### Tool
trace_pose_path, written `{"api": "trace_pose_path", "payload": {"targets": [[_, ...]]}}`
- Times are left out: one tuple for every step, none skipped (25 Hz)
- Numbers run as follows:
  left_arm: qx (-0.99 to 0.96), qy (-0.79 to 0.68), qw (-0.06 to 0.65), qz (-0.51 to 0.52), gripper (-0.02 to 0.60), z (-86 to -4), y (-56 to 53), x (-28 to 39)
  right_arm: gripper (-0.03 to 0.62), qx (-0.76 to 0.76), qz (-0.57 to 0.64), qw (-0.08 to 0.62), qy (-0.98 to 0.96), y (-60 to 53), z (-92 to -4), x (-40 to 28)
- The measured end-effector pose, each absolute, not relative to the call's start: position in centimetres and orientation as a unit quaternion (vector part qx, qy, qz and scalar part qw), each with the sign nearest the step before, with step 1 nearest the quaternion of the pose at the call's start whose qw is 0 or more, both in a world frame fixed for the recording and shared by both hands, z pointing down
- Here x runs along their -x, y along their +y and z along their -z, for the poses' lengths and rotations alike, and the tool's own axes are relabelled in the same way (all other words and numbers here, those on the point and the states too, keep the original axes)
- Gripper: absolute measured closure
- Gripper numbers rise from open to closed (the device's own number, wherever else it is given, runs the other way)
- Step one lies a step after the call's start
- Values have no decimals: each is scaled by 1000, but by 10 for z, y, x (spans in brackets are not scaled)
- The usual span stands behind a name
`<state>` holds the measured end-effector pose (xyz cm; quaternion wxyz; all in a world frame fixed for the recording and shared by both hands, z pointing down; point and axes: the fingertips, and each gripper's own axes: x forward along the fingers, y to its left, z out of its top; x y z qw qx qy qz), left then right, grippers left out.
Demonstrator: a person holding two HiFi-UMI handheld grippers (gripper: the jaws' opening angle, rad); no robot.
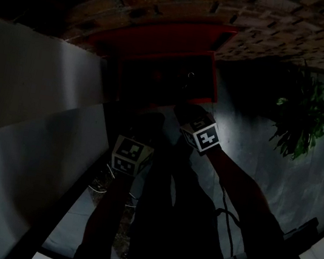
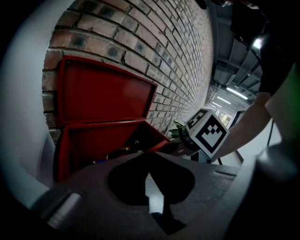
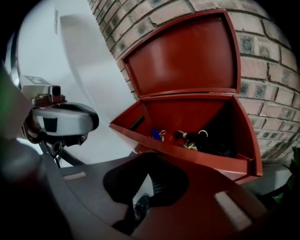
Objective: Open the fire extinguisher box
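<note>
Fire extinguisher box (image 3: 187,117), lid (image 3: 183,56) raised: opening is judged done. Left gripper (image 2: 147,161), right gripper (image 3: 147,164): jaws pressed together, empty; withdrawal is indicated.

Left gripper (image 2: 148,176): jaws closed tip to tip, nothing between. Right gripper (image 3: 147,177): same (thin slit behind tips). Both held forward, right forearm (image 1: 236,184) reaching farther than left forearm (image 1: 105,221).

A brick wall (image 2: 154,51) of pale, dark-flecked bricks is seen, dimly lit in the head view. At its foot a pale grey floor (image 1: 249,159) is laid. A leafy green plant (image 1: 302,118) is set near the wall, and a smooth white panel (image 1: 25,103) is joined to its other end. Far along the wall, ceiling strip lights (image 2: 234,92) are lit.
</note>
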<state>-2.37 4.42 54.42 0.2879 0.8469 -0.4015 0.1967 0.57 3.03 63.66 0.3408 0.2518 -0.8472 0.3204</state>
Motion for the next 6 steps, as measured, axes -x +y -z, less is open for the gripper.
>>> {"api": "trace_pose_path", "payload": {"targets": [[-848, -400, 286, -196, 584, -544, 44, 21, 594, -250, -317, 338, -850, 30, -634, -5], [-851, -397, 284, -195, 584, -543, 44, 19, 594, -248, -312, 335, -854, 30, -630, -4], [-854, -395, 280, -192, 584, -543, 44, 16, 594, -247, -306, 333, -857, 30, -626, -4], [-857, -392, 276, -190, 584, -542, 44, 14, 594, -246, -299, 332, -860, 30, -623, -4], [-860, -390, 272, -187, 584, -541, 43, 12, 594, -244, -291, 330, -864, 30, -620, -4], [-863, -387, 267, -185, 584, -541, 43, 10, 594, -243, -283, 329, -868, 30, -616, -3]]}}
